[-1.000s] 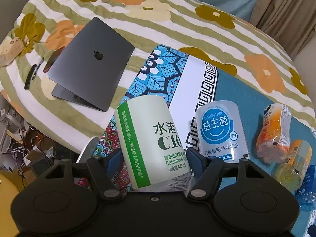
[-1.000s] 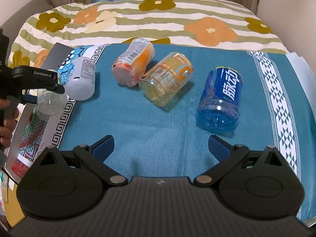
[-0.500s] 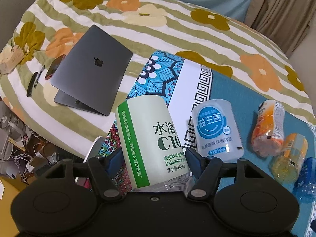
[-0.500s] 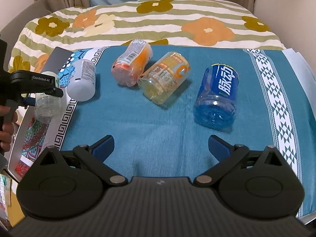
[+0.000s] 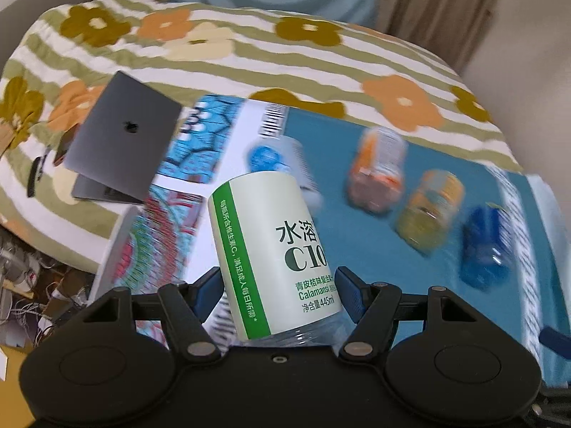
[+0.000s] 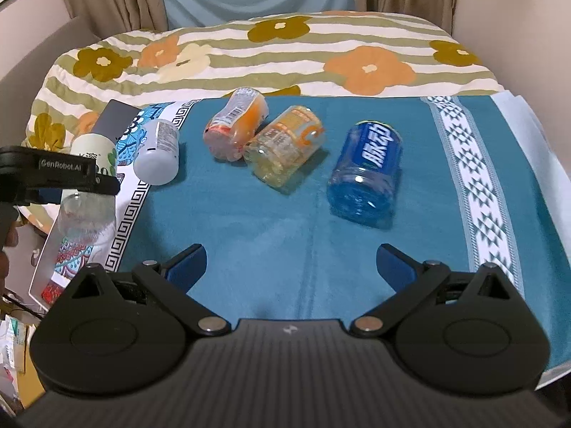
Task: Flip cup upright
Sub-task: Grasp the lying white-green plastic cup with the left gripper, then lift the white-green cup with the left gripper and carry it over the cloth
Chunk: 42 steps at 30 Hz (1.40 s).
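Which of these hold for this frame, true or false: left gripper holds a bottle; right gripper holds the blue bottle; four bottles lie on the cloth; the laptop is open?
1. The left gripper is shut on the green-label bottle. True.
2. The right gripper holds the blue bottle. False: it is open, and that bottle lies apart on the teal cloth.
3. Four bottles lie on their sides. True: white bottle, orange bottle, yellow bottle, blue.
4. The laptop is open. False: closed.

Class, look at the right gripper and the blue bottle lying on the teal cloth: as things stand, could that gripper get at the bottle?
Probably yes. The right gripper has its jaws wide open and holds nothing. The blue bottle lies on its side ahead and slightly right, with only bare teal cloth between. The yellow bottle lies apart.
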{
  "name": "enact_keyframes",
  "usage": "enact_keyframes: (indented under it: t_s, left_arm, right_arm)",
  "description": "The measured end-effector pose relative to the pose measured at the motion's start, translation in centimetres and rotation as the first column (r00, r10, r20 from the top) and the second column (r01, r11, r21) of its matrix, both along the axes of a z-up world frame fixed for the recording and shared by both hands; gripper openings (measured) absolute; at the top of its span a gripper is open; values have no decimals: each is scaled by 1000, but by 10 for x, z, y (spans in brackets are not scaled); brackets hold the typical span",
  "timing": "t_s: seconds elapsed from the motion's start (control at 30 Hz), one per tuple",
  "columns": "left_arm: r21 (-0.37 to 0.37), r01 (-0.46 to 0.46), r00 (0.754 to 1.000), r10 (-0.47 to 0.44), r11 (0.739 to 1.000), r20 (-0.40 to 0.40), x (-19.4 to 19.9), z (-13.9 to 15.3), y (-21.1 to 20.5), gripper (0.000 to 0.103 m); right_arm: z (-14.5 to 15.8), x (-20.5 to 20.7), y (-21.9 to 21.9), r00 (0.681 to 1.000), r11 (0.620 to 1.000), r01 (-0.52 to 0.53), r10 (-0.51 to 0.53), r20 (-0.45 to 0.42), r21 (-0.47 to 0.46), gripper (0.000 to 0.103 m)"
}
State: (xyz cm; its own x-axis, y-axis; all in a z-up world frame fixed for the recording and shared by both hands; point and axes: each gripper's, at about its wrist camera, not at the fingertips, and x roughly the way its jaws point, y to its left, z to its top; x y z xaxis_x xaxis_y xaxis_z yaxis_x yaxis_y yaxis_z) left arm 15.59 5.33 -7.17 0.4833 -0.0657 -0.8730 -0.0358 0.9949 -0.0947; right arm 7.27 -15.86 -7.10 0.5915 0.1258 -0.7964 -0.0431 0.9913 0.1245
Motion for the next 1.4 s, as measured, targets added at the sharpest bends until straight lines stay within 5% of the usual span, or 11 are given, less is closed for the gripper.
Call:
enact_keyframes:
  t_s: [0.27,0.7,1.0,1.13,1.4]
  left_arm:
    - [0,158,987,-158,987,-21,-30,-7,-62,72]
    - [64,346,937,-341,936,-75,-39,-64,-144,73]
    - [94,378,925,-371,921,-79,-37,-73,-158,74]
    - [80,373,926,-367,924,-88,-38,-73,-156,87]
    - [75,376,925,-370,923,-80,-40,-70,-157,88]
  right_arm:
    - [7,-28,-30,1000,1000,25,-25,10,-16,103]
    - [-11,-52,-89,995,995,92,-93,-20,-33,103]
    - [-24,-56,-111,992,993,115,-117,-43,-34,103]
    - [-25,-56,-113,992,993,115,-116,-45,-25,103]
    - [-24,-52,-113,993,994,109,-109,-40,-19,103]
